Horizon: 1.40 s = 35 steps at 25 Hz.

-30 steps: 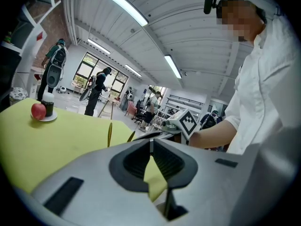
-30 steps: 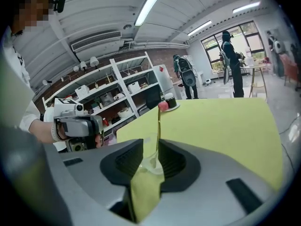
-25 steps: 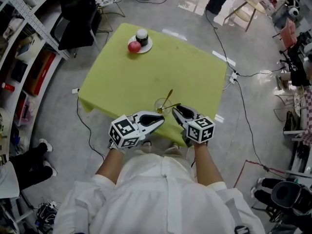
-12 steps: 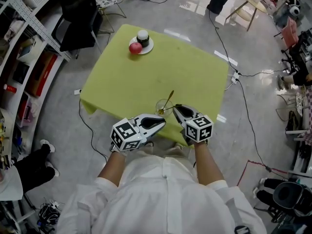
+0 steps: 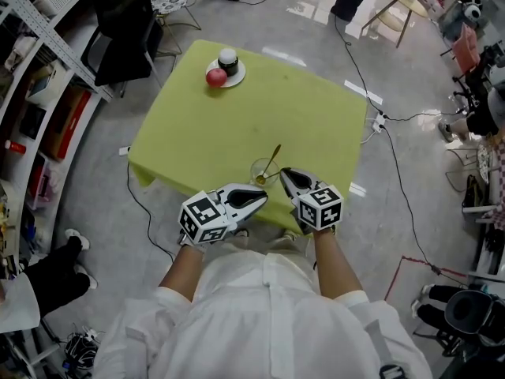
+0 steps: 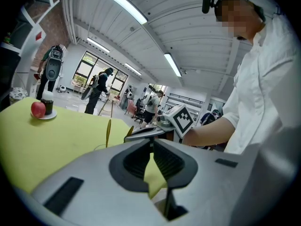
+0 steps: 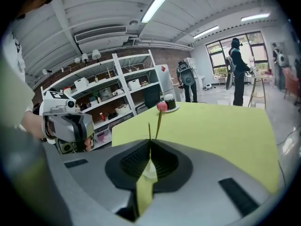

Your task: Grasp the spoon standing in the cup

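A robotics lab or workshop: white metal storage shelves (image 7: 117, 84) holding boxes, long ceiling strip lights (image 6: 123, 4), black cables (image 5: 352, 58) trailing over a grey concrete floor (image 5: 95, 172).

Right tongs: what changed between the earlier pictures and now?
The right tongs have just closed, pinching the thin gold handle that leans out of the cup. The left tongs, the upright spoon and the cup stayed put.

A table (image 5: 316, 125) draped in yellow-green cloth stands on a grey floor (image 5: 102, 204) crossed by black cables (image 5: 394, 172), metal shelves (image 7: 103, 94) along one side, tall windows (image 6: 89, 68) at the far end, strip lights (image 6: 123, 4) overhead.
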Tool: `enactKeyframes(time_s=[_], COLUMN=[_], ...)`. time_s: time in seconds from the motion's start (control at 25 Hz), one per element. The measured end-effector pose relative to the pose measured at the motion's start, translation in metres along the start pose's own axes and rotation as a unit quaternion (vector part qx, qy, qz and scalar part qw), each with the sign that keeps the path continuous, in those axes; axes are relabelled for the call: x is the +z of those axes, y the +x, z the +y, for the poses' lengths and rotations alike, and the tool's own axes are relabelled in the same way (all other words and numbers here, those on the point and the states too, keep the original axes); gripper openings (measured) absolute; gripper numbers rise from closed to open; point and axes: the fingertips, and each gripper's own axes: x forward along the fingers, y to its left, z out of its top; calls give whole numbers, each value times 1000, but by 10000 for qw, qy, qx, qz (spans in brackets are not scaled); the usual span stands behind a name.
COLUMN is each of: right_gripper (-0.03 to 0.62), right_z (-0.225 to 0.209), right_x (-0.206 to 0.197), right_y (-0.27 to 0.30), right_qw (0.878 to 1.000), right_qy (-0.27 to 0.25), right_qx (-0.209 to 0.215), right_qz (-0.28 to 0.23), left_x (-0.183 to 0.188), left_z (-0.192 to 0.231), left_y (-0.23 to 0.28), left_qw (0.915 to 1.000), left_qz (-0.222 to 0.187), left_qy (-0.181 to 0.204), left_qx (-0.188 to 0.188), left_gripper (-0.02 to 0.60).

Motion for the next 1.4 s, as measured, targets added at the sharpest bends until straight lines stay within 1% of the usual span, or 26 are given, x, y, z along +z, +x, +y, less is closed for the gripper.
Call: enactKeyframes(time_s=[0.4,0.6,1.04,1.4], right_gripper=[9,9,9,9], right_z=[3,4,0,-5], right_x=[12,25,48,68], right_y=[-8,-18,-46,-77], right_qw=[9998,9993,9968,9900], right_qy=[-82,-96,-130,-44], right_qx=[-25,-82,-309,-529], right_qz=[-181,-365,-732,-1305], left_x=[0,2,3,3], left_z=[-2,-3,-8,-12], left_y=[1,0,3,9], left_qw=[10000,9999,9998,9994], left_qz=[-17,-56,-26,24], left_qy=[56,86,144,193], left_qx=[-25,-31,-127,-278], left_gripper=[25,25,25,25])
